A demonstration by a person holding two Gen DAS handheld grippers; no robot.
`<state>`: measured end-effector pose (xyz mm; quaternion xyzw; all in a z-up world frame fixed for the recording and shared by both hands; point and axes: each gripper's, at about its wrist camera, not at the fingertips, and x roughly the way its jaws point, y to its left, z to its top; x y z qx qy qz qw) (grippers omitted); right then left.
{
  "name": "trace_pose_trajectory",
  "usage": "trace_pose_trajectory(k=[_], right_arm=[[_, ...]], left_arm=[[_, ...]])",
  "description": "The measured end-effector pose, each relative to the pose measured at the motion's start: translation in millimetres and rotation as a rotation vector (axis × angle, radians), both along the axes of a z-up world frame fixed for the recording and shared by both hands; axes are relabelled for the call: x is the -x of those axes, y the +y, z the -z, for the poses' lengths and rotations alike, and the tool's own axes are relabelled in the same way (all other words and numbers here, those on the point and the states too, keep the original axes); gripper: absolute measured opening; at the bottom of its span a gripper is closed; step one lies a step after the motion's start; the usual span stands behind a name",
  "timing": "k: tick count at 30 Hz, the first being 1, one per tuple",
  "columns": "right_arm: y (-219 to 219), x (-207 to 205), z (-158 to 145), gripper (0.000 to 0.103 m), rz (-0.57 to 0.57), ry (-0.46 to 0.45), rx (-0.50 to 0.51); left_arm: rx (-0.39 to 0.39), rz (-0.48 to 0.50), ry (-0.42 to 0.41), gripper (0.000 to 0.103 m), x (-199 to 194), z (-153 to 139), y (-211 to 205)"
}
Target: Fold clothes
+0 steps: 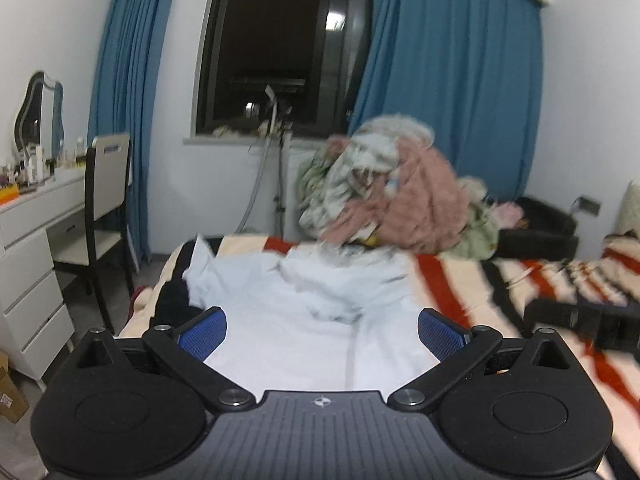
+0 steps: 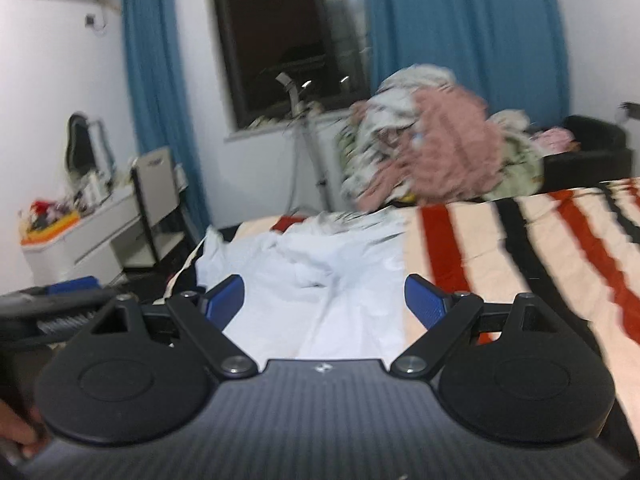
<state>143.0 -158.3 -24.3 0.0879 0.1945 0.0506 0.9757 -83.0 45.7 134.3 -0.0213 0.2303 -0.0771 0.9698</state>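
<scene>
**Both grippers spread above a white garment on the striped bed**

Nearest the cameras, the left gripper [image 1: 322, 330] hangs over the bed with its blue-padded fingers [image 1: 204, 332] spread wide and nothing between them. The right gripper [image 2: 324, 298] is held the same way, its fingers [image 2: 424, 300] wide apart and empty. In the left wrist view the right gripper shows as a dark blurred shape at the right edge, beside the garment; in the right wrist view the left one appears low at the left edge.

Just beyond both pairs of fingers lies the white garment [image 1: 304, 304], spread over the near left part of the bed [image 1: 472, 292]. Its near part lies fairly flat, while its far end is rumpled into folds. Whether either gripper touches the cloth cannot be told. The bed cover runs in cream, red and black stripes to the right of the garment.

Farther back, at the far edge of the bed, rises a heap of clothes [image 1: 400, 192], pink, pale green and whitish, blurred in both views. To the far left stand a chair [image 1: 104, 208] and a white bench [image 1: 36, 220] with small bottles and a mirror [image 1: 40, 112]. Behind everything, blue curtains [image 1: 452, 60] frame a dark window [image 1: 280, 40].
</scene>
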Motion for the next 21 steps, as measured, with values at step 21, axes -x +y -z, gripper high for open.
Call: trace_pose_trajectory(k=[21], right_arm=[[277, -420, 197, 0.063, -0.39, 0.057, 0.133]], left_arm=[[0.296, -0.41, 0.091, 0.103, -174, 148, 190]])
